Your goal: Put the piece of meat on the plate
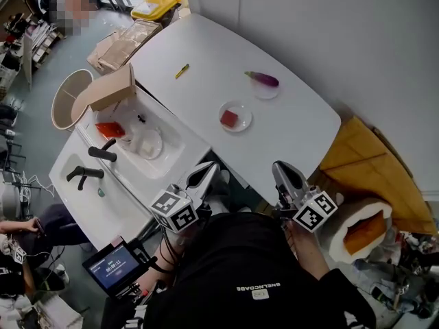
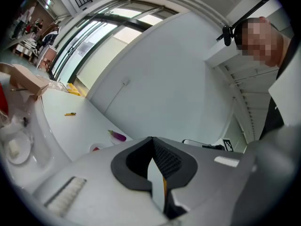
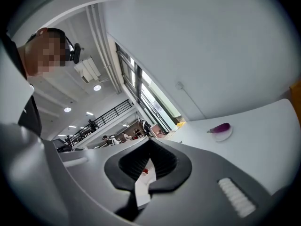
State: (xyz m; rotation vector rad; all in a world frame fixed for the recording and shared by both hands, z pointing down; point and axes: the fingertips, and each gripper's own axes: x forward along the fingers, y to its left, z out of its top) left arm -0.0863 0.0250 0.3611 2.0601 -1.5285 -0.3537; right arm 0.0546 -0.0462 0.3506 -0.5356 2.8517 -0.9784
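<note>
Left tongs (image 1: 209, 170) and right tongs (image 1: 281, 170) are both closed, empty; the meat (image 1: 229, 118) on its plate (image 1: 248, 120) lies ahead across the tabletop (image 1: 206, 60), nearer the left tongs

Red square piece of meat (image 1: 229, 118) lies flat inside small clear round plate (image 1: 246, 115), on white table (image 1: 206, 60).

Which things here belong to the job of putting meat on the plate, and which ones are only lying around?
For the job: meat, plate under it.
Lying about: eggplant, yellow pen, cardboard box, tap.
</note>
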